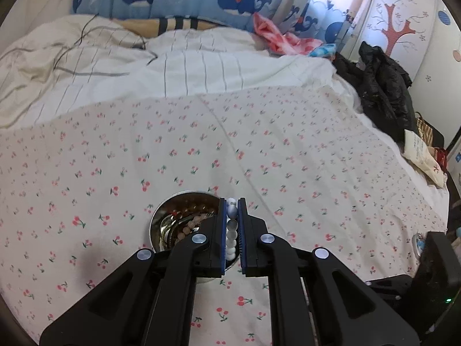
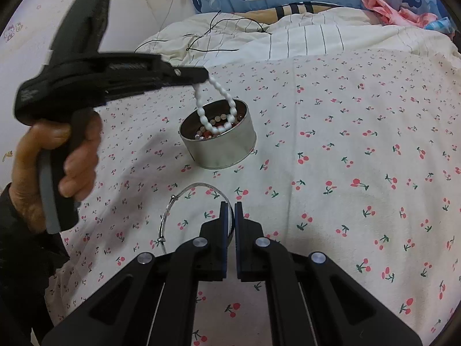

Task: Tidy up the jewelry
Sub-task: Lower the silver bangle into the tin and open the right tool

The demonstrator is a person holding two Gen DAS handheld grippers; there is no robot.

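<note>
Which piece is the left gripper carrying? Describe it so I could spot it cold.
On the cherry-print bedsheet stands a round metal tin of brownish beads. Dangling over it from the left gripper is a white bead bracelet, unlike the thin silver bangle lying flat nearby.

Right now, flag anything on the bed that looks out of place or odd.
One thing: a thin black cord lies tangled on the striped duvet behind the jewelry. Otherwise, the tin stands upright with nothing spilled, the white bead bracelet hangs from the left gripper, and the silver bangle lies flat.
</note>
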